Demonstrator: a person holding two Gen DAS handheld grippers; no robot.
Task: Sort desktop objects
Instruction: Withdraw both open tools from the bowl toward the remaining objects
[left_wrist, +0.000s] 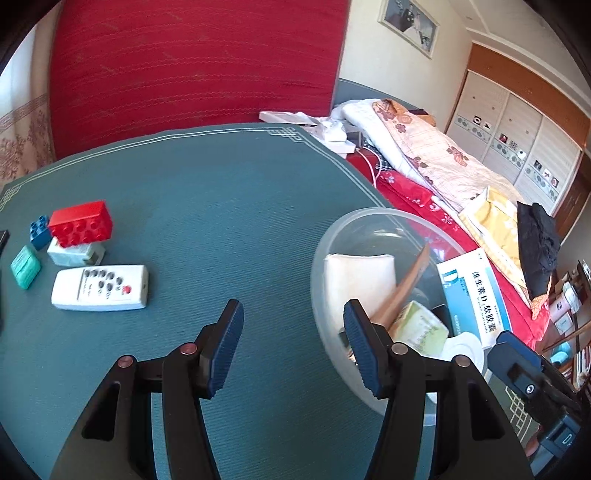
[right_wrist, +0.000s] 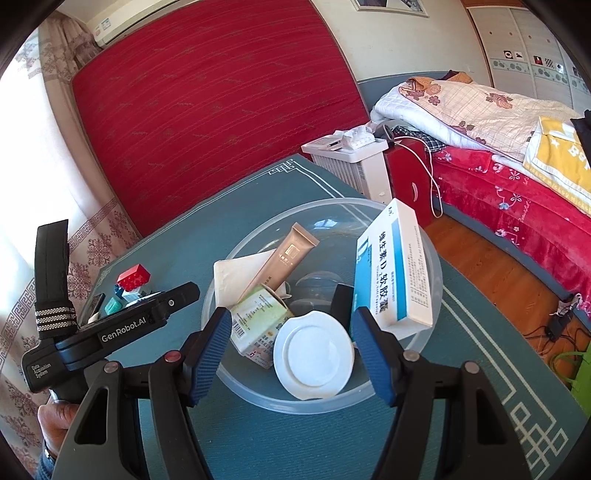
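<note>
Right claw (right_wrist: 291, 354) spread, empty over bowl (right_wrist: 428, 332); left claw (left_wrist: 293, 349) spread too, likely heading for remote (left_wrist: 99, 288) on counter (left_wrist: 221, 192).

A home bedroom is showing here. A bed (right_wrist: 509, 122) is lying heaped with quilts, and a wardrobe (left_wrist: 517, 140) is lining the wall beside a framed photo (left_wrist: 410, 26).

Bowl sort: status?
Left gripper open, empty; right gripper open over bowl. Remote and bricks on table, unsorted. Nothing blocking.
</note>
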